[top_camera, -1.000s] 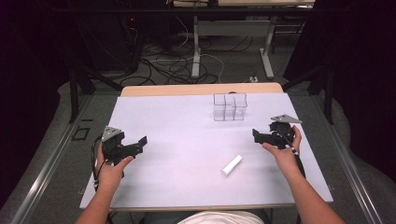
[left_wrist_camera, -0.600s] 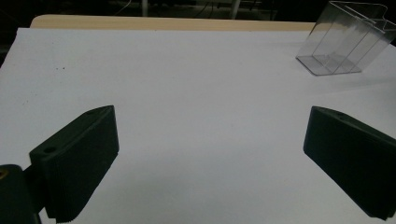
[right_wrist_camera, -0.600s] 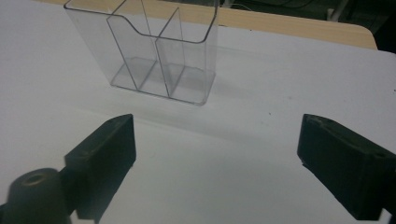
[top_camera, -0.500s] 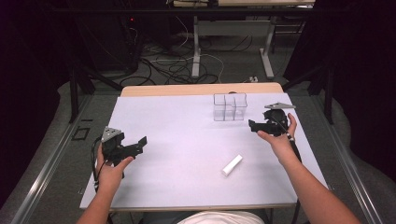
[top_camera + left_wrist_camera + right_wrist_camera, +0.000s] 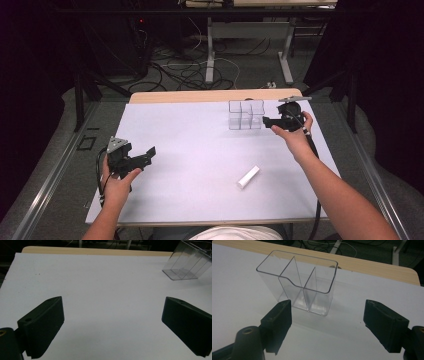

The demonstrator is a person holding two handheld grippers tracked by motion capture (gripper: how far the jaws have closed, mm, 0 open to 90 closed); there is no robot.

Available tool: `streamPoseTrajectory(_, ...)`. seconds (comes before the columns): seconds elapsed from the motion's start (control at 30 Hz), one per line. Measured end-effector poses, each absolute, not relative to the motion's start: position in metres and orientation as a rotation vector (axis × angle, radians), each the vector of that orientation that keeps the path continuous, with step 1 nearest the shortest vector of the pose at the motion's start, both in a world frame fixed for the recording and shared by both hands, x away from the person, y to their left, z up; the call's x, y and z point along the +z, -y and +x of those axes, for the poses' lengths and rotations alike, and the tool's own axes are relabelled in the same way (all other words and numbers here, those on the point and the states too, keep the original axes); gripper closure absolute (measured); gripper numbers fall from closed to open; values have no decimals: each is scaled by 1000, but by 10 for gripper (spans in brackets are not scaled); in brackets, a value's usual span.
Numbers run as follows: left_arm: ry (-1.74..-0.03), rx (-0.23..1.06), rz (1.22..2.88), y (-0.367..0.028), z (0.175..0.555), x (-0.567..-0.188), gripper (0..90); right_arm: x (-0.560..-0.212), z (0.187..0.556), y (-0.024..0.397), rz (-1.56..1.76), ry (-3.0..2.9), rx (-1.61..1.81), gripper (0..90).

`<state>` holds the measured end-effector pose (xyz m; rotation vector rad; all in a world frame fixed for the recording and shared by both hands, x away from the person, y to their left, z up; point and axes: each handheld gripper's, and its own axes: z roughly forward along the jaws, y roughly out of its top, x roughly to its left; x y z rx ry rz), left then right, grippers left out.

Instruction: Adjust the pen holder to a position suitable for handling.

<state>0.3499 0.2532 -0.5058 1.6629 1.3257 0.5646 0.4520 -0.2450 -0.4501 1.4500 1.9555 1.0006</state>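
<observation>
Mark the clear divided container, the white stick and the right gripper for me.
clear divided container (image 5: 297, 282), right gripper view, on its inner divider wall.
white stick (image 5: 248, 176), high view, at its middle.
right gripper (image 5: 266, 121), high view, between its jaw tips.

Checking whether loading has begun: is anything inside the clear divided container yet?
No: in the right gripper view the clear container shows bare compartments, with the white table visible through its walls.
</observation>
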Motion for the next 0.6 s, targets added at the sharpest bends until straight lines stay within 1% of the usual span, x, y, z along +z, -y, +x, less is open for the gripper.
streamPoseTrajectory(0.2, -1329, 564, 1666, -253, 350, -507, 45, -438, 466, 241, 1448, -1966, 976, 299)
streamPoseTrajectory(0.6, -1332, 566, 1667, -255, 351, -507, 46, -431, 490, 235, 1454, -1963, 926, 361)
